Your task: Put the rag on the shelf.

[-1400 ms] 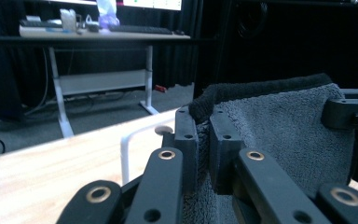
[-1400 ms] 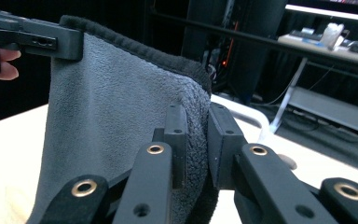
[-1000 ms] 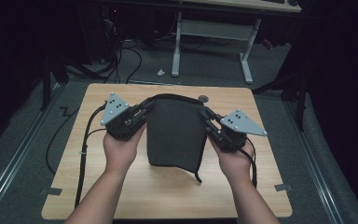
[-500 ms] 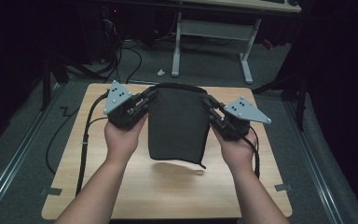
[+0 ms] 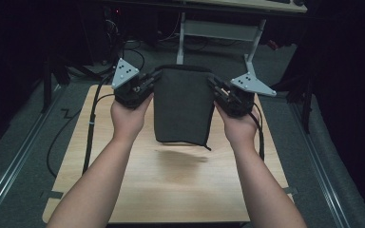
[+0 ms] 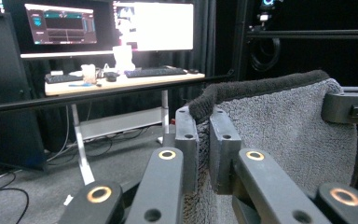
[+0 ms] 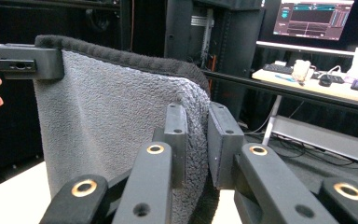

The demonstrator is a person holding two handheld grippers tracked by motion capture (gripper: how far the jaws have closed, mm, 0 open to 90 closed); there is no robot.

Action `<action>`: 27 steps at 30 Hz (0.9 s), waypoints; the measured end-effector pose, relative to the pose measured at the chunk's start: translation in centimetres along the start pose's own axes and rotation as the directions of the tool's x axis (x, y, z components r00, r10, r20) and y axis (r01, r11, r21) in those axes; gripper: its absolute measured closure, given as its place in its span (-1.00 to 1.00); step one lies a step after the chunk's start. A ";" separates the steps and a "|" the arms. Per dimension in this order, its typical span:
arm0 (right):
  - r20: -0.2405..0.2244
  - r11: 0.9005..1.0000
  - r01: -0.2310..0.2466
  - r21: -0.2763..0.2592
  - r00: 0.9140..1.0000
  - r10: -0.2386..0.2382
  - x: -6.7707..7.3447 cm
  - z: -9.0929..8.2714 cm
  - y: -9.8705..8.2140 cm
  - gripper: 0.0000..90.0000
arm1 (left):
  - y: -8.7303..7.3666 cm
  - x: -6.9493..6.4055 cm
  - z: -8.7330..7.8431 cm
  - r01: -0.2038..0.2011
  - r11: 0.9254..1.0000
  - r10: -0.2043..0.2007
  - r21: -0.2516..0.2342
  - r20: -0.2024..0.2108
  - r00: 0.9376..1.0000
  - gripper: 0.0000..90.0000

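High view: dark grey terry towel with black trim [image 5: 182,107] hangs folded in the air above the far half of the light wooden table [image 5: 171,190], lower hem clear of the tabletop, its shadow on the wood below. Left gripper [image 5: 148,81] clamps the towel's upper left corner, right gripper [image 5: 215,87] the upper right corner, towel stretched flat between them. Black cord dangles off the lower right corner. Near half of the table is bare; both side edges sit just outboard of the hands. Black cable [image 5: 91,128] trails from the left gripper down the table's left side. Grey carpet floor [image 5: 19,156] all round, white desk frame [image 5: 218,33] well beyond the far edge.

Left gripper view: both black jaws are narrow, pinched on the towel [image 6: 279,140] just under its black hem, fabric squeezed between the pads. Towel runs off to the right, where the other gripper's jaw [image 6: 349,106] grips the far corner. Open room to the left: desk with monitors [image 6: 107,28] and keyboard, well apart.

Right gripper view: same picture mirrored. Jaws narrow, closed on the towel [image 7: 116,126] near the top edge. Fabric spans left to the other gripper's jaw [image 7: 23,63] on the opposite corner. Pale tabletop shows below left; the desk stands far off on the right.
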State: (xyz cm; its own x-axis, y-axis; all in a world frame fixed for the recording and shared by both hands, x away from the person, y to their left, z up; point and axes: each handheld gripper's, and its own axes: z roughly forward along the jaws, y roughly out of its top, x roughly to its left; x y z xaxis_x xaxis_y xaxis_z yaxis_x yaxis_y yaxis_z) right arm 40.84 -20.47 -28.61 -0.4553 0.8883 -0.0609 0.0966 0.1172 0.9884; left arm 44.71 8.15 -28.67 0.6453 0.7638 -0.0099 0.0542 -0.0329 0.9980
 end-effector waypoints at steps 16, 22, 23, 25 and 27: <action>0.021 0.997 0.031 0.071 0.999 -0.033 -3.4 5.7 -0.8 0.79 | -2.1 3.5 5.8 0.018 0.997 -0.016 0.077 -0.034 0.999 0.86; 0.020 0.993 0.060 0.105 0.998 -0.062 -3.9 7.2 -1.8 0.79 | -3.3 4.4 7.2 0.013 0.989 -0.006 0.148 -0.049 0.999 0.86; 0.019 0.992 0.057 0.112 0.998 -0.059 -3.9 7.4 -2.0 0.79 | -3.6 4.5 7.3 0.014 0.988 -0.007 0.151 -0.049 0.999 0.86; 0.018 0.990 0.061 0.124 0.998 -0.064 -4.1 7.8 -2.6 0.79 | -3.8 4.5 7.3 0.010 0.988 -0.003 0.157 -0.047 0.999 0.86; 0.019 0.988 0.056 0.144 0.998 -0.059 -4.3 8.2 -3.2 0.79 | -4.8 4.6 7.7 -0.016 0.982 0.023 0.190 -0.035 0.999 0.86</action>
State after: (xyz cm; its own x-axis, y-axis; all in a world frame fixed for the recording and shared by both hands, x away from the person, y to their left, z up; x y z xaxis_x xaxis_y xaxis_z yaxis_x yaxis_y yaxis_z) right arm 49.71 -21.03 -32.62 -0.4435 0.8880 -0.1218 0.1975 0.2294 0.9531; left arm 53.26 6.88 -33.95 0.6197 0.7847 0.0149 0.1881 -0.1669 0.9679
